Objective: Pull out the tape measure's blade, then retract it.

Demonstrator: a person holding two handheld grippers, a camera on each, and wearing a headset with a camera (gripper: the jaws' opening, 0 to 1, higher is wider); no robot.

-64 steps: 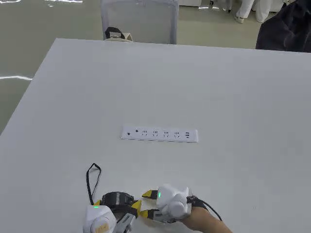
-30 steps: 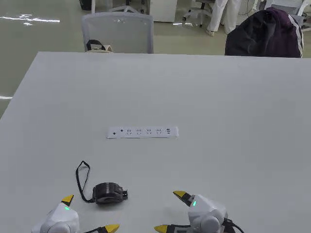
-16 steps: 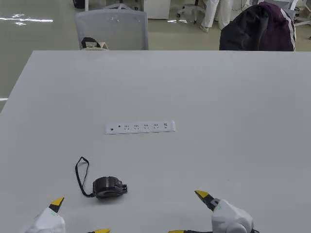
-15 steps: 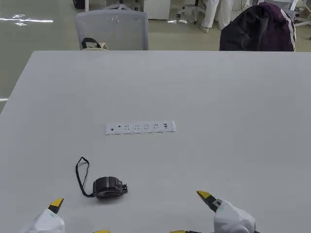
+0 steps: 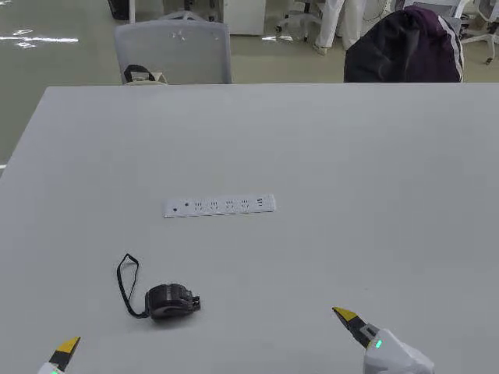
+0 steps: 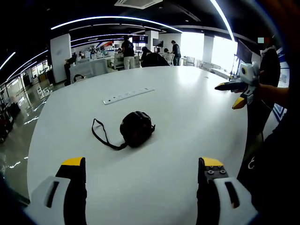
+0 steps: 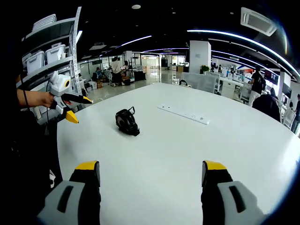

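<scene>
The left gripper [image 6: 142,162] and the right gripper [image 7: 151,165] each had white moulded shells with a dark slot, and black jaws capped with yellow tips [image 6: 73,161]. A small green light [image 5: 378,344] glowed on the right gripper's rounded shell. The person wore dark clothing [image 6: 274,154].

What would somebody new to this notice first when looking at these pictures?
A dark tape measure with a looped strap lies alone near the front of the big white table, its blade in. A white power strip lies beyond it at mid-table. The left gripper and right gripper flank the tape measure, both open and holding nothing.
</scene>
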